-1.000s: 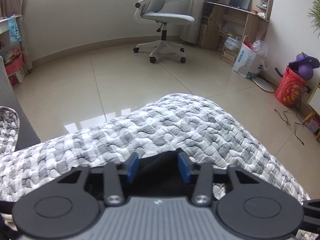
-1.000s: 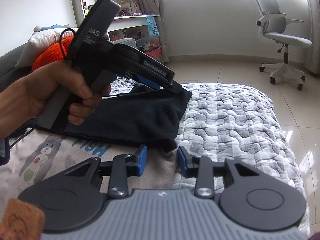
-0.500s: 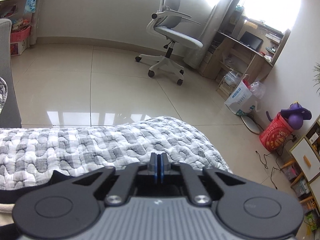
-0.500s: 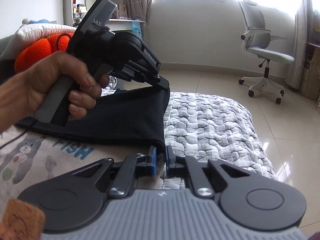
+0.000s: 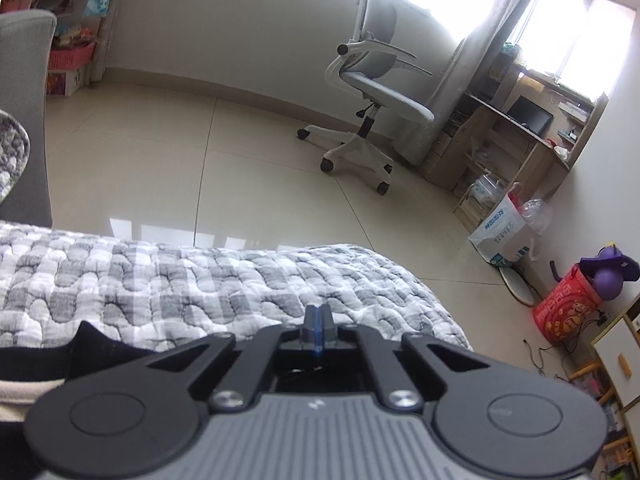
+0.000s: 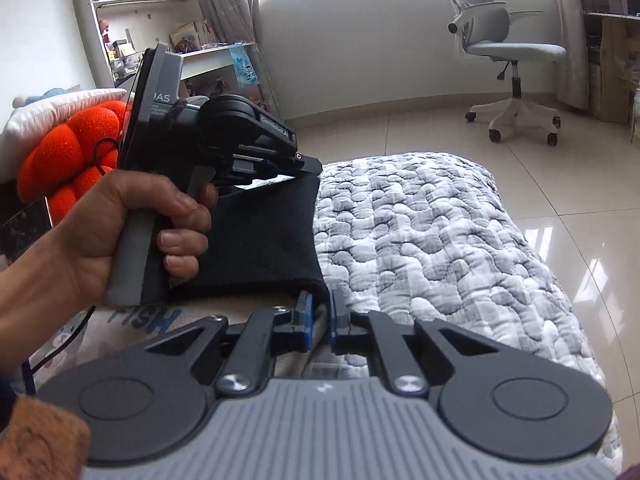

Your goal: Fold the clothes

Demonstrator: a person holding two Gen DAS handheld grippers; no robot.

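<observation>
With both sets of jaws drawn in, I have the garment pinched at two corners of its far edge. My right gripper [image 6: 320,316] has closed onto the near right corner of the black cloth [image 6: 256,240], with only a narrow gap left between the blue pads and fabric bunched in that gap. My left gripper [image 6: 310,166] is clamped on the far right corner of the same cloth; in its own view, the left gripper [image 5: 318,330] shows blue pads pressed together with nothing visible between the tips, while black fabric shows beneath the linkage and out at the near left [image 5: 96,344]. I cannot tell from that view alone how much cloth is caught.

The black cloth's right edge runs near to far between my two grippers. Its long axis lies roughly left to right, stretching from that edge under my left hand [image 6: 120,232]. It sits as a folded upper layer on a pale garment printed with "FISH" [image 6: 148,318], which shows at the near left.

Both lie on the grey-and-white checked quilt [image 6: 432,248], which extends to the right and far side of the cloth edge. An orange plush cushion [image 6: 68,156] sits far left. A white office chair [image 6: 516,64] stands on the tiled floor [image 5: 256,184] beyond the quilt.
</observation>
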